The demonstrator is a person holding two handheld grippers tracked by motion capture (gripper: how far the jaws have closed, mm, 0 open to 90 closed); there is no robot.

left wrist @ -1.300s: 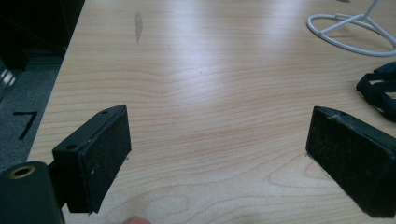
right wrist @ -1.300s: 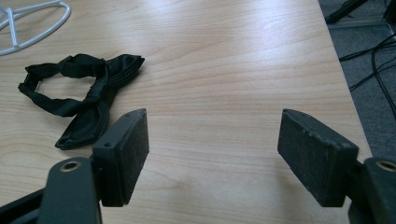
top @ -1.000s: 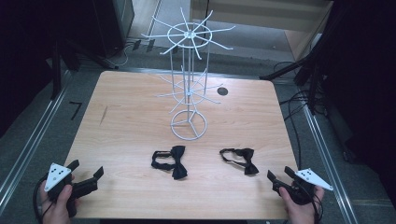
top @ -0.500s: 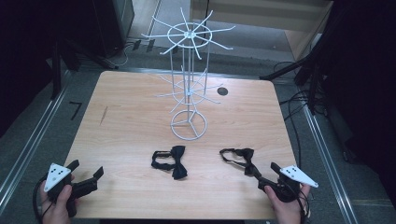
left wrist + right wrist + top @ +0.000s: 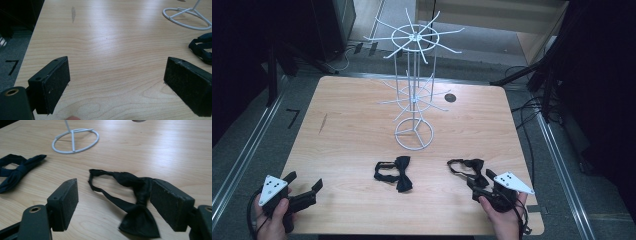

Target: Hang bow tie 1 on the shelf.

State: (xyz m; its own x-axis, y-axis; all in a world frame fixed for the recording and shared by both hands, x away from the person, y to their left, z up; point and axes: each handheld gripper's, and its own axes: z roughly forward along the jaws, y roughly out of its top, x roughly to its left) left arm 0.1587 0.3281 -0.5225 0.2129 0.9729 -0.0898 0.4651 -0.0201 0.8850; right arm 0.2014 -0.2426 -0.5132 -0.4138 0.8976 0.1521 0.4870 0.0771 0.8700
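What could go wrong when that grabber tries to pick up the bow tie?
1. The right gripper is open, with the bow tie lying flat between its jaws. The thin cloth might slip out or only get pinched at one edge.
2. Its strap loops loosely on the table, so it could dangle and snag on the white rack if lifted that way.
3. The second bow tie lies nearby and might get dragged along.

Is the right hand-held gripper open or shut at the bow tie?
Open. The right hand-held gripper has its jaws wide apart, with the bow tie lying between them, unpressed.
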